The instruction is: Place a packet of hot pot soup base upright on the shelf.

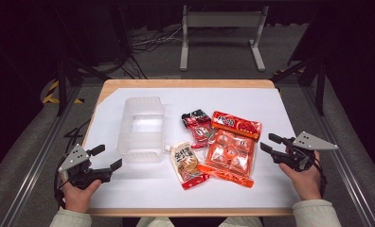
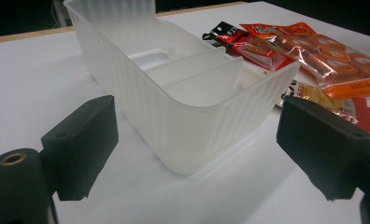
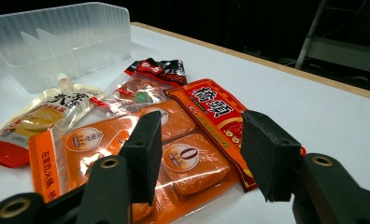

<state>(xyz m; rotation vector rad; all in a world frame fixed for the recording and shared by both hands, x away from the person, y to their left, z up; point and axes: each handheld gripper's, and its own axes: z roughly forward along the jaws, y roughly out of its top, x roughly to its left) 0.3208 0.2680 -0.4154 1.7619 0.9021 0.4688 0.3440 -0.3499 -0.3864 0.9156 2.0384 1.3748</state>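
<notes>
A translucent ribbed plastic bin (image 1: 142,127) with inner dividers stands left of centre on the white table. To its right lie a large orange snack bag (image 1: 230,149), a small red and black packet (image 1: 198,125) and a spouted pouch (image 1: 185,163). My left gripper (image 1: 107,158) hovers open at the front left, a short way from the bin's near corner (image 2: 192,135), touching nothing. My right gripper (image 1: 267,142) is open just right of the orange bag (image 3: 174,154), its jaws pointing at it with nothing between them.
The white sheet (image 1: 271,104) covers a wooden table whose back edge (image 1: 185,83) shows behind it. Metal rails run along both sides of the table. A white frame (image 1: 221,28) and cables sit on the floor beyond.
</notes>
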